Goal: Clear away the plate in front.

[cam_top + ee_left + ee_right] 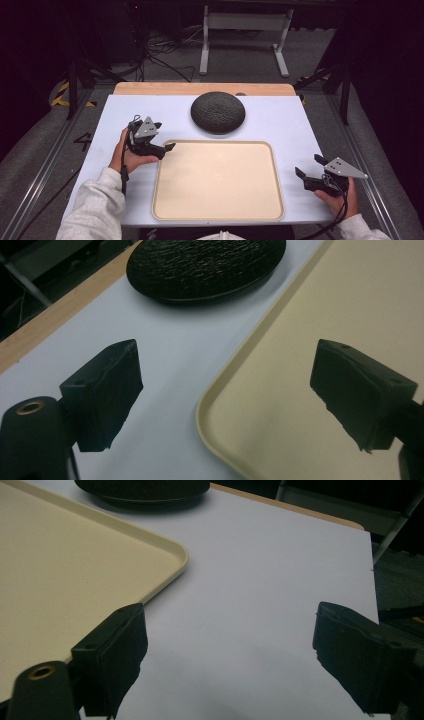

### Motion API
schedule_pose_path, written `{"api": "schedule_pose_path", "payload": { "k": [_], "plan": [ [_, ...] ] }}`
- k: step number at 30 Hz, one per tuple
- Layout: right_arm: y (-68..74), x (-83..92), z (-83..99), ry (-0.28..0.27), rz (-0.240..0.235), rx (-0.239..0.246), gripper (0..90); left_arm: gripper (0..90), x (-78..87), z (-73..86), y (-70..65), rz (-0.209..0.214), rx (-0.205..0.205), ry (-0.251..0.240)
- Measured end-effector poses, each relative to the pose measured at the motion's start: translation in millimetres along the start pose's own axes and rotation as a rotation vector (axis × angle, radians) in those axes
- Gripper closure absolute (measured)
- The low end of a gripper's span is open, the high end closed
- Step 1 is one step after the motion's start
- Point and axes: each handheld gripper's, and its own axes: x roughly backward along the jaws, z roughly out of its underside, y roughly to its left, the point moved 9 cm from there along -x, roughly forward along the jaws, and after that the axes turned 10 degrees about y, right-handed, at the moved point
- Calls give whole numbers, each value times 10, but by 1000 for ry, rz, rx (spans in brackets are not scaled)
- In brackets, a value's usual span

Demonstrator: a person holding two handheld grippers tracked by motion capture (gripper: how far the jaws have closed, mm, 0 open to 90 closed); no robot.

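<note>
Jaws of your left gripper [225, 390] and right gripper [230, 650] gape wide, empty. Ahead sits a smooth beige tray [165, 200]; beyond it, a dark, rough-textured dome [218, 112].

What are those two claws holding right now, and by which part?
Nothing. The left gripper and right gripper are both open and empty, beside the tray; the dark bowl sits untouched.

High view looks forward and down over the whole tabletop [280, 120]. Both gripper views sit low and close, sharing the tray's [300, 405] far corners and the dark dome [145, 492] by the far edge.
</note>
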Motion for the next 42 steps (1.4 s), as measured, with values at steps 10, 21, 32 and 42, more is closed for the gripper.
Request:
{"api": "schedule_pose_path", "payload": {
  "k": [10,21,32,42],
  "plan": [
    [6,-12,19,4,-11,-3,147,171,-398,-303,65,8,-43,34],
    [-3,-19,44,12,-11,-7,147,183,-722,-524,9,-5,-136,120],
    [-10,-23,53,15,-11,-10,147,207,-985,-537,-48,-44,-247,210],
    [-26,-15,68,17,-8,-14,147,302,-1269,-625,-104,-146,-384,283]
  ]
}}
